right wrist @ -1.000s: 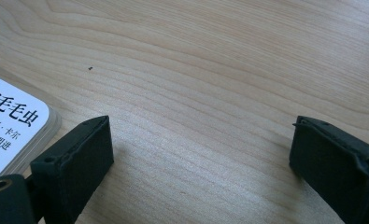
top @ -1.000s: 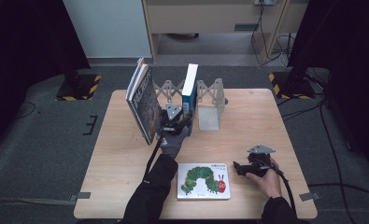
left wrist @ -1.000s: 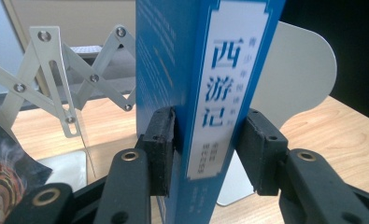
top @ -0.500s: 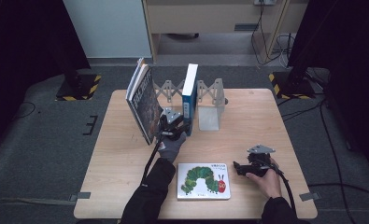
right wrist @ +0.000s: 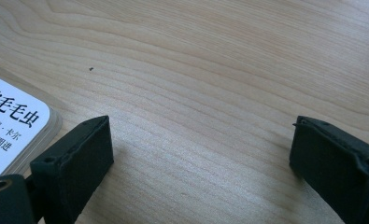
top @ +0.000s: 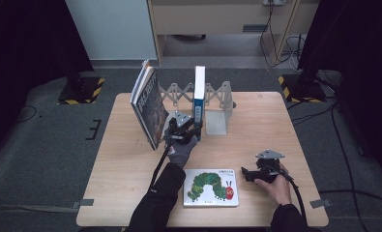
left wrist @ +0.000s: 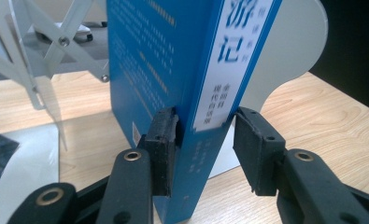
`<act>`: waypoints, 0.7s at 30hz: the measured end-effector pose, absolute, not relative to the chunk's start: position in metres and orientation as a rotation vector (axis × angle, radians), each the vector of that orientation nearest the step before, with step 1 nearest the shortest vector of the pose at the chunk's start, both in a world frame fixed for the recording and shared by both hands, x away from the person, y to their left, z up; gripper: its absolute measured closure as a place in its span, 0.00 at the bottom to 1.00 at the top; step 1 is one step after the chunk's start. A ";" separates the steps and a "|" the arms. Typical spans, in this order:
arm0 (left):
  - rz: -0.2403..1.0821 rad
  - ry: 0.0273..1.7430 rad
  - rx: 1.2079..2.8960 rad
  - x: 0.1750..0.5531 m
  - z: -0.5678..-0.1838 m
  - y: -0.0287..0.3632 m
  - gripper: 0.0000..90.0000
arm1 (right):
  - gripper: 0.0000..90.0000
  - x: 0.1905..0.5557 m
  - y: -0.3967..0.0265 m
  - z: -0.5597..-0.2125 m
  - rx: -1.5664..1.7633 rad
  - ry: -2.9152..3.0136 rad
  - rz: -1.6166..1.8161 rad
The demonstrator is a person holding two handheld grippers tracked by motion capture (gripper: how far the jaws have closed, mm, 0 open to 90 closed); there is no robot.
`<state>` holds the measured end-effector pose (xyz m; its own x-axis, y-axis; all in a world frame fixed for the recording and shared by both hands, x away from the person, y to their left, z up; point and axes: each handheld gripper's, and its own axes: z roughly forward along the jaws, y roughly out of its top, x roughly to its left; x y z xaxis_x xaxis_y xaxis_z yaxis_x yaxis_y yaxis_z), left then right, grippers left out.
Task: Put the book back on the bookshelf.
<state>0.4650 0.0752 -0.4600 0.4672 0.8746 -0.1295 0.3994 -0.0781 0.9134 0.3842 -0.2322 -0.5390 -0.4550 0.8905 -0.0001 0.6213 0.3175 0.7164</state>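
**A:** High view, item one: we logged the blue book (top: 199, 94) standing upright in the expanding metal rack (top: 216, 99) at the far middle of the wooden table (top: 125, 159). The left gripper (top: 186, 126) sat at its near edge, low on the spine, in a gloved hand.

**B:** Left gripper view, same item: we saw the blue book (left wrist: 182, 84) between the two black jaws, spine toward the camera. One pad lay against the cover; the other stood just beside the spine label, and we could not tell whether it touched. So we entered the left gripper (left wrist: 203, 140) as set around the book, its hold not confirmed.

**A:** Item two: a dark-covered book (top: 149, 104), propped tilted at the rack's left end, just beside the left gripper.

**B:** Item three: the caterpillar picture book (top: 211, 187), lying flat at the near edge of the table, between our two forearms.

**A:** Item four, the right gripper (top: 246, 174): we recorded it resting on the table, just right of the picture book, well apart from the rack.

**B:** Right gripper view confirmed it: the right gripper (right wrist: 201, 154) had its jaws wide apart over bare wood, nothing between them, with a corner of the picture book (right wrist: 14, 126) at the left.
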 end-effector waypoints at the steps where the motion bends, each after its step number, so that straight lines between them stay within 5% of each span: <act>1: 0.579 1.104 1.686 0.465 -0.459 0.074 0.65 | 0.07 0.384 -0.232 -0.539 1.344 2.193 0.925; 21: 0.607 1.092 1.691 0.466 -0.456 0.074 0.64 | 0.07 0.384 -0.232 -0.539 1.340 2.197 0.926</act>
<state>0.4657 0.0736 -0.4563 0.4678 0.8784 -0.0980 0.3805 -0.1001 0.9193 0.3840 -0.2320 -0.5390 -0.4577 0.8891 0.0002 0.6210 0.3195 0.7157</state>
